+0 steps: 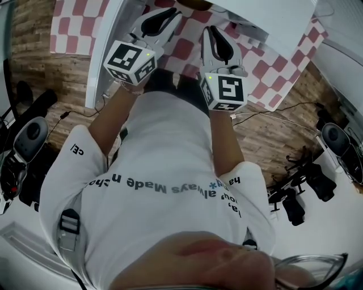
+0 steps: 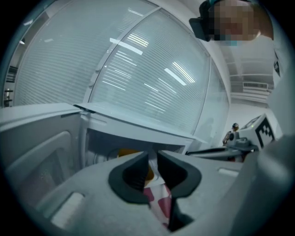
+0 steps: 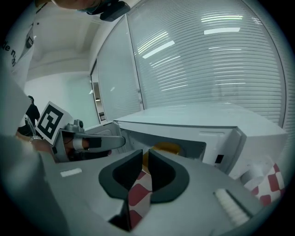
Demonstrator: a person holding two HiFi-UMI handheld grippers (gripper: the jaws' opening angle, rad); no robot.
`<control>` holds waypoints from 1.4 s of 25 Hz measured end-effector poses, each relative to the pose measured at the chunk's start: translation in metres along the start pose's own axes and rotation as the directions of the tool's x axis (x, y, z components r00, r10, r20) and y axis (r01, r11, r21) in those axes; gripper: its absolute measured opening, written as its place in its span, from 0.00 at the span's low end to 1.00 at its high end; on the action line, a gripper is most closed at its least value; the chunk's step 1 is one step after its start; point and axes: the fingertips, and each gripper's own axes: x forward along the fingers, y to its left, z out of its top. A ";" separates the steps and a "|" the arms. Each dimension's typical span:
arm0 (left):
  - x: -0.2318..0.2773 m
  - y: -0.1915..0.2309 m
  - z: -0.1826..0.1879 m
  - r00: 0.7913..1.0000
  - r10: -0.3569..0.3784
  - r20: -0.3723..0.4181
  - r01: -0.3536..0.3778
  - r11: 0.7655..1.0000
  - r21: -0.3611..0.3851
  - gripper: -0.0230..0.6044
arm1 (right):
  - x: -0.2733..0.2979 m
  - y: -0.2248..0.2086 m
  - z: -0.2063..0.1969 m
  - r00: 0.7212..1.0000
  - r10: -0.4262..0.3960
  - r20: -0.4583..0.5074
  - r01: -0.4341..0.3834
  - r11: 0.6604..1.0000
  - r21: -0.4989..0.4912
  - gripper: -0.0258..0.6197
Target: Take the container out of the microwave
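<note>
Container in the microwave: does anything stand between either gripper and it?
Nothing visible does. The door is swung open, and the yellow container shows inside, straight past the left tongs and right tongs, both slightly apart and empty. Only checkered cloth lies below them.

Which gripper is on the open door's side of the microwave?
The left gripper: the open microwave door stands just beside it at the head view's left; the right gripper is farther from it.

A red-and-white checked cloth (image 1: pixel 283 62) covers the surface above a wooden plank floor (image 1: pixel 34 56). A white microwave (image 3: pixel 207 122) sits directly on the cloth with its door swung open.
</note>
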 end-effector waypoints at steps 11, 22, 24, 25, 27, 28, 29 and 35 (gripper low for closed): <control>0.025 0.036 -0.027 0.999 0.044 -0.025 -0.045 0.999 -0.022 0.17 | 0.038 -0.018 -0.027 0.998 -0.037 -0.045 0.039 0.998 0.048 0.13; 0.048 0.067 -0.048 0.995 0.083 -0.051 -0.085 0.995 -0.046 0.22 | 0.069 -0.037 -0.046 0.996 -0.059 -0.065 0.066 0.992 0.108 0.19; 0.053 0.071 -0.051 0.995 0.088 -0.055 -0.091 0.995 -0.051 0.23 | 0.074 -0.041 -0.049 0.995 -0.066 -0.069 0.074 0.990 0.116 0.20; 0.055 0.073 -0.053 0.994 0.090 -0.057 -0.093 0.994 -0.054 0.24 | 0.077 -0.043 -0.050 0.995 -0.070 -0.071 0.078 0.990 0.120 0.21; 0.060 0.077 -0.056 0.993 0.096 -0.062 -0.100 0.993 -0.063 0.26 | 0.082 -0.047 -0.053 0.994 -0.076 -0.077 0.085 0.988 0.130 0.22; 0.062 0.079 -0.057 0.993 0.099 -0.063 -0.103 0.992 -0.068 0.27 | 0.085 -0.049 -0.055 0.994 -0.078 -0.081 0.088 0.987 0.136 0.23; 0.064 0.081 -0.058 0.993 0.101 -0.065 -0.106 0.992 -0.074 0.27 | 0.087 -0.051 -0.056 0.993 -0.079 -0.084 0.090 0.985 0.144 0.24; 0.074 0.096 -0.062 0.989 0.132 -0.069 -0.139 0.986 -0.097 0.32 | 0.102 -0.059 -0.062 0.992 -0.077 -0.098 0.093 0.979 0.181 0.28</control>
